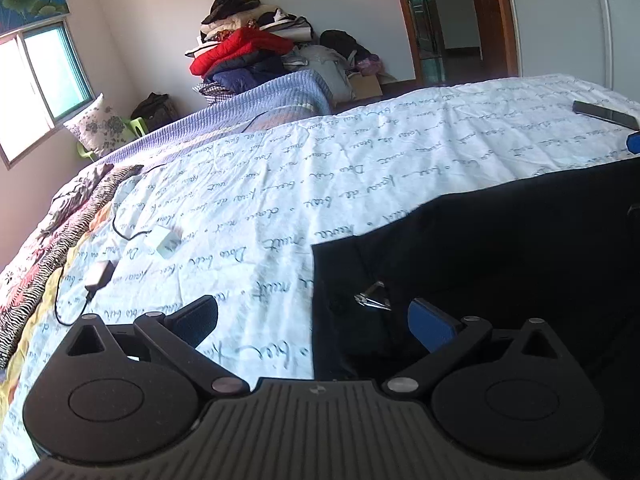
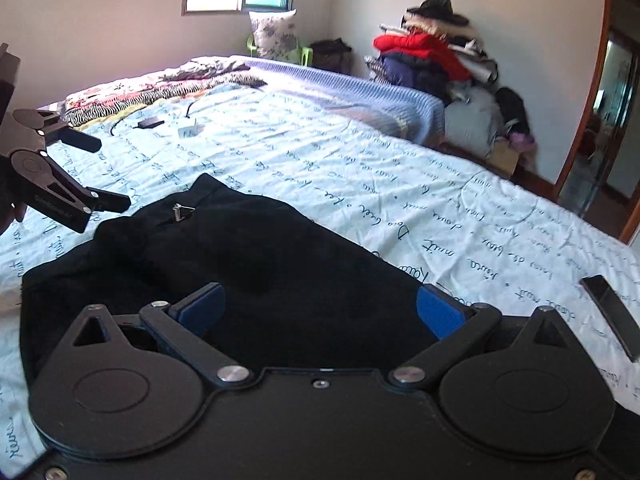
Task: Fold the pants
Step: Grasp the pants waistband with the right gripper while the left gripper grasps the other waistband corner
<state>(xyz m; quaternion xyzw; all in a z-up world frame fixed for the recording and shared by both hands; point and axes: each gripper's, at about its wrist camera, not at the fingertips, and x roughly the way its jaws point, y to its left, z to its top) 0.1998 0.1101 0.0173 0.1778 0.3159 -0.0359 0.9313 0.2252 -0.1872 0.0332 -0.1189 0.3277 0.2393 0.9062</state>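
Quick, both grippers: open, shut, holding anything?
Left gripper: open, holding nothing, at the edge of the black fabric pants.
Right gripper: open, holding nothing, over the pants.

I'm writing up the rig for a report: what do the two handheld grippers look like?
Both are matte black. Each gripper, left and right, has two round pivot discs, angled link arms with silver rivets, and fingers tipped with ribbed blue pads. The left gripper's body is ribbed; from the right view, one of its links bears small white lettering, too small to read.
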